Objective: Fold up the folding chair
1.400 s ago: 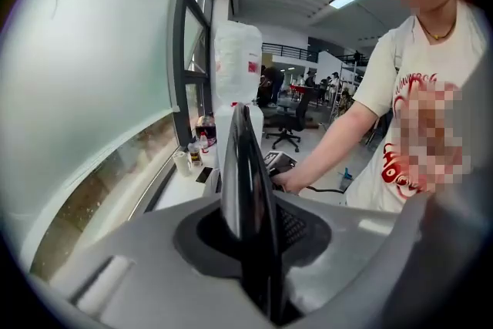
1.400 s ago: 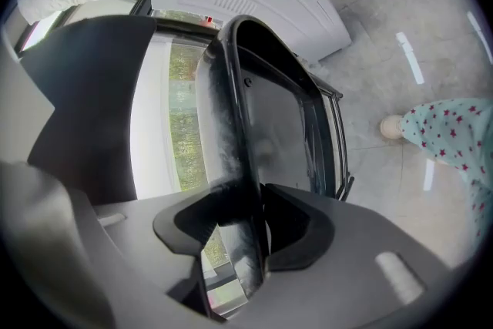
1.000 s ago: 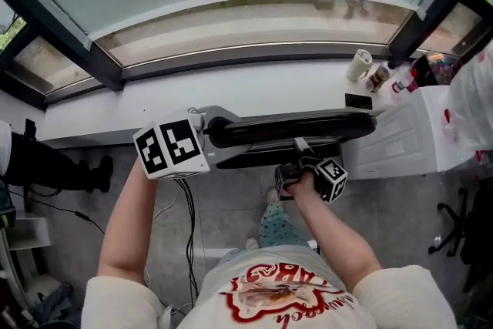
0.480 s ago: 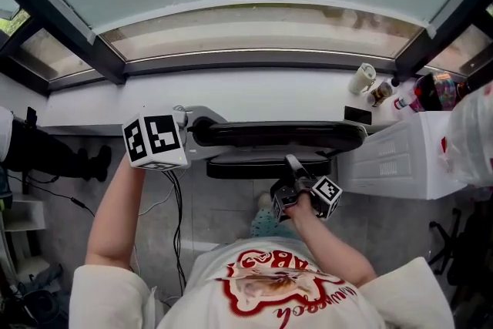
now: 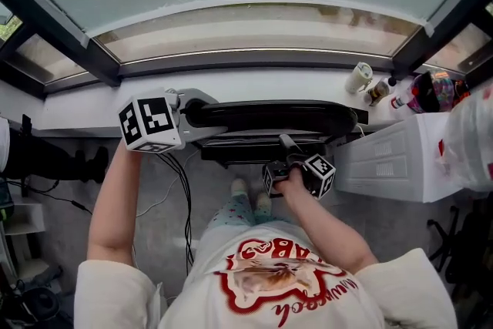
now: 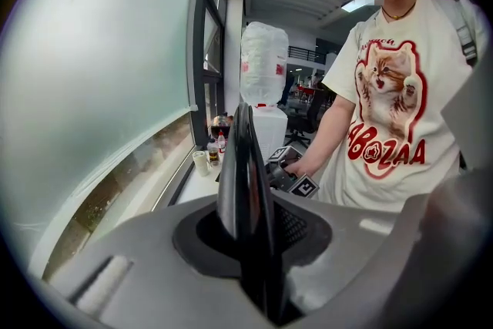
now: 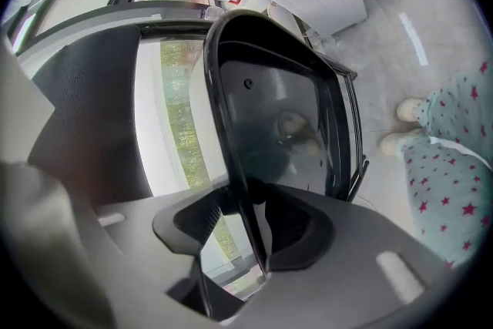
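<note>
Left gripper (image 5: pixel 187 116) is clamped tight on the left end of the folding chair (image 5: pixel 277 118), up on its top edge. Right gripper (image 5: pixel 286 144) has just been closing, pinching the chair's thin seat rim. The chair's against the windowsill (image 5: pixel 254 87).

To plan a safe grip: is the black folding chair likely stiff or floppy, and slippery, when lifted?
The folding chair looks stiff: its thin edge runs straight out of the left gripper. Its glossy plastic may slip. Its two close-lying panels could probably swing apart.
</note>
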The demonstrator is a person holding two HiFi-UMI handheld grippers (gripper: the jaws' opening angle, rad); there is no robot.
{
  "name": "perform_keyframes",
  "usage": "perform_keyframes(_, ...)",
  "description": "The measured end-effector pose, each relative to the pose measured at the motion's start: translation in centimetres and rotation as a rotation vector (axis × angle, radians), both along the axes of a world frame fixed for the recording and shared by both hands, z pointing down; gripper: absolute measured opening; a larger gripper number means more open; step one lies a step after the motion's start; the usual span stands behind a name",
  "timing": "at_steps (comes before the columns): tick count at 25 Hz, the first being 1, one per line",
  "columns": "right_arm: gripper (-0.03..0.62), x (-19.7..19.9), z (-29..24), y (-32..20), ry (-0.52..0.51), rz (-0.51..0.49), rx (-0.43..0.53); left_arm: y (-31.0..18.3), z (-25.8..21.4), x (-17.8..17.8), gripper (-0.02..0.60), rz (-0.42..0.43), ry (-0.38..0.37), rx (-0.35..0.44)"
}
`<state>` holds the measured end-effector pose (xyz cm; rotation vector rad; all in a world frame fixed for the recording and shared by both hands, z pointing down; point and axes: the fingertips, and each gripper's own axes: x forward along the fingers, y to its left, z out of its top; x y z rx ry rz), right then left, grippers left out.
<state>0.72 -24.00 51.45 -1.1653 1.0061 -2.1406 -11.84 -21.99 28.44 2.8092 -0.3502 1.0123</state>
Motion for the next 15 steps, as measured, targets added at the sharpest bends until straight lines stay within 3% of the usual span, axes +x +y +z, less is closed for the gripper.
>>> perform_keyframes(6,0.207,-0.7,-0.1,-2.7,0.014,0.027,-0.001,-3.2,0.0,-0.8,0.089,0.007,0.007,-0.015)
perform_keyframes(15,0.215,-2.4,0.4,-8.5,0.057,0.036,0.024,-10.9,1.0,-3.1,0.089,0.012,0.03,-0.105)
